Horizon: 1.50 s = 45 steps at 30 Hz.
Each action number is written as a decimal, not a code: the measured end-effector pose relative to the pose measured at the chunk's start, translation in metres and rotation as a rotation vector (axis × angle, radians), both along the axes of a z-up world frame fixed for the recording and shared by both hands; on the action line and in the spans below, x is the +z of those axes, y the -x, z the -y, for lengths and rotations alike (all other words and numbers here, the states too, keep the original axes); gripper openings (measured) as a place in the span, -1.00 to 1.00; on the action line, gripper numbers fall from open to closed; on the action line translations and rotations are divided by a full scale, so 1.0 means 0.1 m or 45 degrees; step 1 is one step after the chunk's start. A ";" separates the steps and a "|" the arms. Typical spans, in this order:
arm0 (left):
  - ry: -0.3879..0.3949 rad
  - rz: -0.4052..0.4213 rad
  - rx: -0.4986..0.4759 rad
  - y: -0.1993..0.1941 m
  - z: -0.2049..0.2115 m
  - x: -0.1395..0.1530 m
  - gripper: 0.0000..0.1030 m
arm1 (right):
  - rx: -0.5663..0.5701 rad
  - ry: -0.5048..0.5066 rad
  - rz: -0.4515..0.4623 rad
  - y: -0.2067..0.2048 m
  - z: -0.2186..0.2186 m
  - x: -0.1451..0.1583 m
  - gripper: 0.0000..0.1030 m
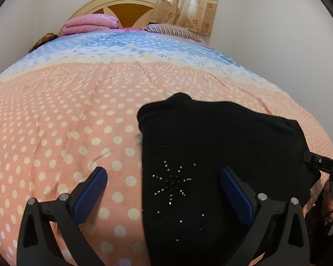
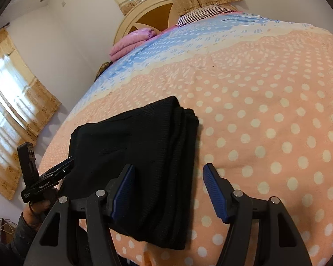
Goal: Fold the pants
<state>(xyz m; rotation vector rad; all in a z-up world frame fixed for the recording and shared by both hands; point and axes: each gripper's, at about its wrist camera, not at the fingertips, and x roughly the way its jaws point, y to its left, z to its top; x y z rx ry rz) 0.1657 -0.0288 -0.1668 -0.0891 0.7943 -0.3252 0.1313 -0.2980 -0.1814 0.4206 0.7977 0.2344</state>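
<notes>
The black pants (image 1: 222, 150) lie folded into a compact stack on the bed, a rhinestone star pattern on the top layer. In the right wrist view the pants (image 2: 144, 150) show stacked folded edges along their right side. My left gripper (image 1: 164, 177) is open above the pants' left edge, one finger over the sheet, one over the fabric, holding nothing. My right gripper (image 2: 168, 177) is open over the pants' right edge, holding nothing. The right gripper also shows in the left wrist view (image 1: 315, 160) at the pants' right side, and the left gripper shows in the right wrist view (image 2: 62, 168).
The bed carries a peach polka-dot and blue patterned sheet (image 1: 77, 110). A folded pink blanket (image 1: 91, 23) and a striped pillow (image 1: 173, 31) lie by the headboard (image 1: 126, 6). Curtained windows (image 2: 15, 102) stand on the walls.
</notes>
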 end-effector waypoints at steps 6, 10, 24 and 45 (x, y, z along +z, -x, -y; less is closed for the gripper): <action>-0.005 -0.018 -0.020 -0.02 0.00 0.01 1.00 | 0.004 0.017 0.020 -0.01 -0.08 0.02 0.26; 0.028 -0.038 -0.042 -0.06 -0.03 0.02 1.00 | 0.015 0.013 0.014 -0.02 -0.12 0.01 0.01; 0.237 -0.022 -0.186 -0.09 -0.23 0.13 -0.70 | 0.114 0.052 0.169 0.20 -0.38 0.53 -0.43; 0.292 0.196 0.253 0.24 -2.10 0.66 -0.71 | 0.622 0.033 0.126 -1.54 -2.34 0.93 -0.44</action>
